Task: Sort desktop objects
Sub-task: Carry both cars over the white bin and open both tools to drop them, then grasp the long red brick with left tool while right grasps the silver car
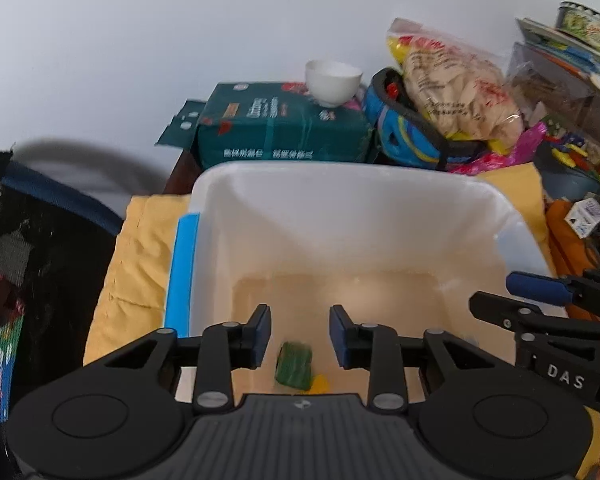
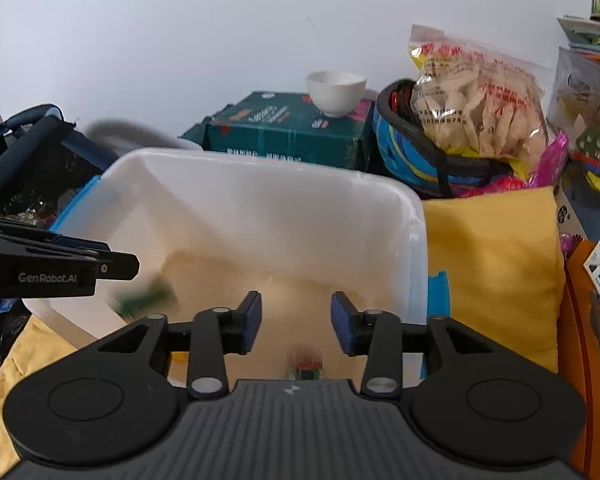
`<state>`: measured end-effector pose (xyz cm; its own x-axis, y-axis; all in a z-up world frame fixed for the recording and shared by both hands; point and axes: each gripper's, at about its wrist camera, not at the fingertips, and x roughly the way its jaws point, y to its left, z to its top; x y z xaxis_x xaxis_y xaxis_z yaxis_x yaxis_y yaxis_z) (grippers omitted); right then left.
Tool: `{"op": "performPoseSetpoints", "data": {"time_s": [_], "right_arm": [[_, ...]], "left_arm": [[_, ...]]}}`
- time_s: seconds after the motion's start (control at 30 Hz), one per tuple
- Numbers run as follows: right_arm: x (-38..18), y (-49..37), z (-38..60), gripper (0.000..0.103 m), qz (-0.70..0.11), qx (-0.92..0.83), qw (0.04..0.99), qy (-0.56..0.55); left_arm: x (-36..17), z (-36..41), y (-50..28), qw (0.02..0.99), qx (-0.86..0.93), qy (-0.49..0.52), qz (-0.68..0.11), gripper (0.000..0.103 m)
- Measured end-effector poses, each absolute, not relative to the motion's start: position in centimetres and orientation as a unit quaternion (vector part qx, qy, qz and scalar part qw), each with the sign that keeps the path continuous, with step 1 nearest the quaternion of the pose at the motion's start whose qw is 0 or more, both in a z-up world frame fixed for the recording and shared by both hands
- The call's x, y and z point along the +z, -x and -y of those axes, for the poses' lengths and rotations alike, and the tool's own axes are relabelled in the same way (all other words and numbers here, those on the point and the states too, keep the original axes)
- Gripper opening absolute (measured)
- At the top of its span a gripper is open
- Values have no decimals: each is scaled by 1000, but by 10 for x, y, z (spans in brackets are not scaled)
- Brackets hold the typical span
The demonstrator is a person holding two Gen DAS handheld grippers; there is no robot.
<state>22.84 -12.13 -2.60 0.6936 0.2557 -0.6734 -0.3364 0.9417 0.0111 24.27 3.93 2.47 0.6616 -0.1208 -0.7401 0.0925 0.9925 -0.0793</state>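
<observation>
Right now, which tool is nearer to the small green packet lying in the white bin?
Left. The left tool hangs open right above the green packet in the white bin. The right tool is open over the bin's other side.

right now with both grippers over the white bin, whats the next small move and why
Probably lift both grippers up and back out of the white bin. The left gripper and right gripper both stand open with nothing between the pads, and a green item and a second small item already lie in the bin.
</observation>
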Motion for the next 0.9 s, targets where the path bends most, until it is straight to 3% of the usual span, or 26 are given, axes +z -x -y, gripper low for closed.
{"op": "performPoseSetpoints", "data": {"time_s": [0.13,0.27,0.43,0.77,0.9], "right_arm": [[-12,-219,123,46,-343,160,923,61],[4,-205,128,47,-327,165,929,56],[20,-172,141,47,-304,178,935,48],[-26,-83,184,49,-344,215,913,37],[-58,-50,189,49,-395,225,890,22]], "left_arm": [[45,-41,-224,920,-69,18,-385,37],[61,-39,-188,929,-72,12,-362,49],[57,-41,-125,932,-80,17,-354,50],[-23,-33,-21,900,-97,15,-424,52],[-52,-20,-4,884,-122,-17,-452,52]]}}
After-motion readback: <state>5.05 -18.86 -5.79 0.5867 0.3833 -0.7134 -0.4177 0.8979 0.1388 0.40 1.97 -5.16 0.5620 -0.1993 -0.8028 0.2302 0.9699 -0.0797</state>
